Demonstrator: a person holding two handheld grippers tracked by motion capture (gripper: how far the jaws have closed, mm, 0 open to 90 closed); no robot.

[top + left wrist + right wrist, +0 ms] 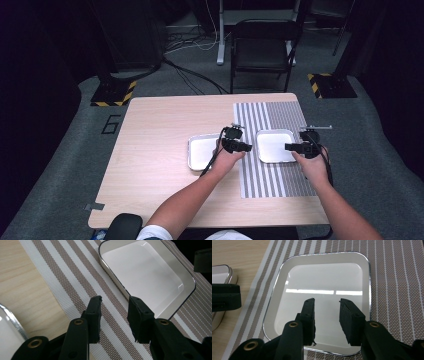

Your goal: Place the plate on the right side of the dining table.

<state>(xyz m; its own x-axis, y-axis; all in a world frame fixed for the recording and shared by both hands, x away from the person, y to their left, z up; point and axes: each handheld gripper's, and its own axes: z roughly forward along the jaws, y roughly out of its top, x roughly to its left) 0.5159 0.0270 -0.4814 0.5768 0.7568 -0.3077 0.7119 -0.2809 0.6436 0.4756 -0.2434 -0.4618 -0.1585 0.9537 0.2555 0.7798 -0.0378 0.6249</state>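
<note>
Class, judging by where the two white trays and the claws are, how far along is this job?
Done: one white tray lies on the striped mat. In hand: nothing; the left claw and right claw stand open beside and above it, pads off it. Left: the second tray sits on bare table; it probably comes next.

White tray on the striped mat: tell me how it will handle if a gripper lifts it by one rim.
The white tray looks rigid and thin-walled, so it probably stays flat rather than flexing. Its glossy surface mirrors the lights, so the jaws may slip on the rim. It is broad, shallow and empty, likely light, but gripped at one edge it would tend to droop. The striped mat beneath may shift.
</note>
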